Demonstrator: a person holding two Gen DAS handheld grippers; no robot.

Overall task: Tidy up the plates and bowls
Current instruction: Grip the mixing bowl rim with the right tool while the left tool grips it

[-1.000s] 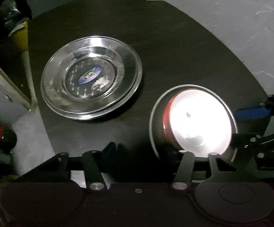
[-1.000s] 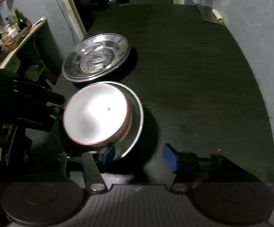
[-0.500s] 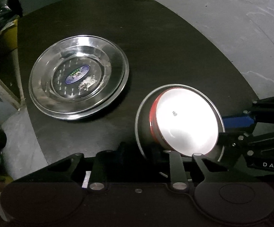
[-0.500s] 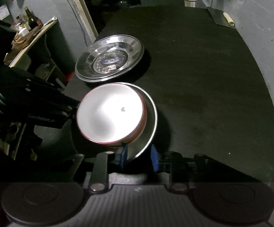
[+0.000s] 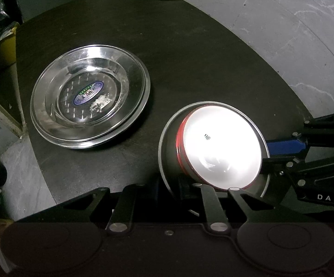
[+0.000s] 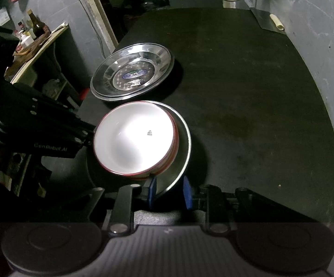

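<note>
We held a glossy white, red-rimmed bowl [image 6: 134, 138] nested in a round steel plate [image 6: 183, 143] above the matte black table [image 6: 247, 115]. Our left gripper [image 5: 174, 191] had clamped the plate's near edge; our right gripper [image 6: 169, 192] pinched its rim. A shiny steel plate stack [image 5: 88, 101] sat nearby.

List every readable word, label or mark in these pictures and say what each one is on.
"DAS": white letters on the right gripper body, cut off at the picture's edge.
"GenRobot.AI": faint letters on the left gripper body.
Oval sticker in the steel plate: print too small to read.
Small dark mark inside the white bowl: stripes, no legible text.
</note>
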